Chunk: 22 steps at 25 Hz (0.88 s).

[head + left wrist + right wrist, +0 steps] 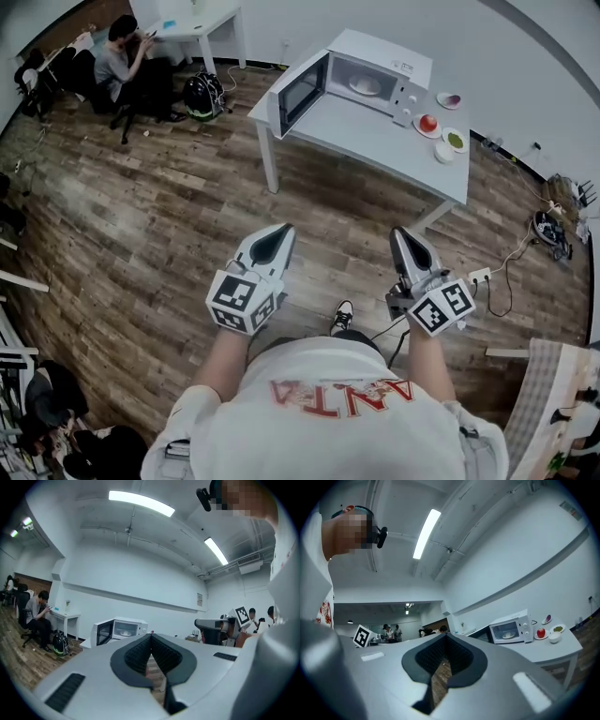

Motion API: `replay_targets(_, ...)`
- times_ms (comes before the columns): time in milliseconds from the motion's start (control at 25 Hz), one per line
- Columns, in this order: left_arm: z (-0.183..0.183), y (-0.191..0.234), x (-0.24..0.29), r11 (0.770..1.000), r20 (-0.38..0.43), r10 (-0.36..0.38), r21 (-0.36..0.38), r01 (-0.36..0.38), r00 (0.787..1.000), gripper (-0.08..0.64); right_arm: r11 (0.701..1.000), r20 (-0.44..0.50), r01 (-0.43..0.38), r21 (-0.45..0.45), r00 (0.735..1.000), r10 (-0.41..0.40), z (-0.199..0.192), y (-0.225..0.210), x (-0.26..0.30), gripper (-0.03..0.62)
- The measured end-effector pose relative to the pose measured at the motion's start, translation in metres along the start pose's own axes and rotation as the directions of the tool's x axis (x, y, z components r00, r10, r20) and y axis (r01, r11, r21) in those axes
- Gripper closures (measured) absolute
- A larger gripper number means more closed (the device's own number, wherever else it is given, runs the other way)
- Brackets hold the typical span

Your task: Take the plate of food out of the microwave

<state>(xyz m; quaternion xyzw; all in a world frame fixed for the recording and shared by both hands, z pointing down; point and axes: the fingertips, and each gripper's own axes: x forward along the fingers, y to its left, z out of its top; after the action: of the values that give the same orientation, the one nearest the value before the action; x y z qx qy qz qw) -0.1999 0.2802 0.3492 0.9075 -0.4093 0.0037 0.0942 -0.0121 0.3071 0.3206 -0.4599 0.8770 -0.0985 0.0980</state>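
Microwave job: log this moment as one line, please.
phase: pre-reach, both claws short of table | microwave: door open, plate of food inside | left claw: shut, empty | right claw: shut, empty

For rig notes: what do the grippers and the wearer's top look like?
The left gripper and right gripper are pale grey tapered shells with black ribbed pads, each with a black-and-white marker cube. The T-shirt is white with red lettering.
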Motion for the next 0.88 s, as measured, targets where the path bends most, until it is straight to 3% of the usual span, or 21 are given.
replay_targets(120, 0.012, -0.006, 0.041, 0.999, 0.018, 0.018, 0.029, -0.019, 1.000, 0.551, 1.000, -0.019, 0.019, 0.020, 1.000, -0.018, 0.004, -0.047, 0.005, 0.589)
replay_targets(480, 0.022, -0.038, 0.145, 0.999, 0.011, 0.042, 0.023, -0.042, 0.999, 0.551, 0.991, -0.078, 0.086, 0.107, 0.994, -0.078, 0.020, -0.173, 0.000, 0.589)
replay_targets(880, 0.020, -0.042, 0.196, 0.997, -0.030, 0.075, 0.031, -0.074, 0.997, 0.551, 0.975, -0.125, 0.098, 0.199, 0.989, -0.074, 0.005, -0.233, 0.010, 0.589)
